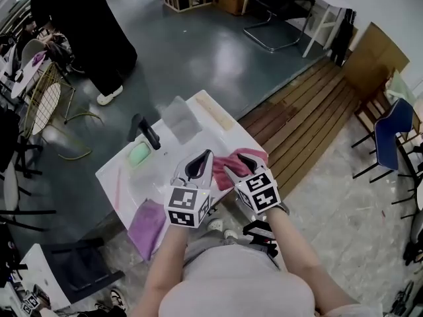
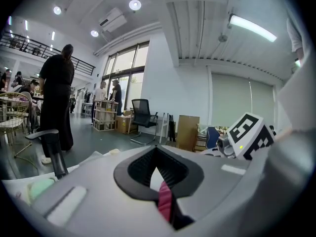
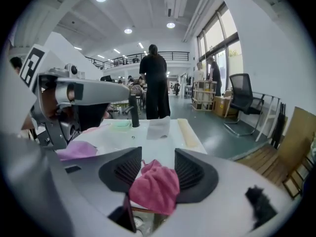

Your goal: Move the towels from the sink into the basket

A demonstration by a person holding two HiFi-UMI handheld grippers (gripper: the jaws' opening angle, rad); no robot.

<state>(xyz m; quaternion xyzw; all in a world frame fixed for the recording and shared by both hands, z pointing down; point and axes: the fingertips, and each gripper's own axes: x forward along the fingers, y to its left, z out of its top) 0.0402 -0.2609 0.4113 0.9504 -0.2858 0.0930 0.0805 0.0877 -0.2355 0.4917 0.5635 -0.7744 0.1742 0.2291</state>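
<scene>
1. Left gripper (image 2: 157,168): the jaws are closed together, and a thin fold of the pink towel (image 1: 220,176) is pinched between the pads.
2. Right gripper (image 3: 153,164): the jaws stand wide apart. The bunched pink towel sits between them, but the pads do not clamp it.
3. The pink towel is at the right edge of the sink (image 1: 119,177), between the two grippers and partly over the edge. I cannot pick out a basket in any view.
4. The green towel (image 1: 139,154) lies by the faucet (image 1: 149,134), the grey towel (image 1: 182,119) lies beyond it, and the purple towel (image 1: 147,226) drapes over the near edge.
5. Risk: only a narrow pinch holds the cloth, so a tug or swing could pull it free and drop it to the floor.
6. Risk: the grippers are close together, so their cubes could knock, or the cloth could snag on the right pads.
7. Risk: the purple towel may slide off the edge if it is brushed.
8. Writing: only the square black-and-white markers on the cubes show, and there is no readable text. The box labels in the distance are too small to read.
</scene>
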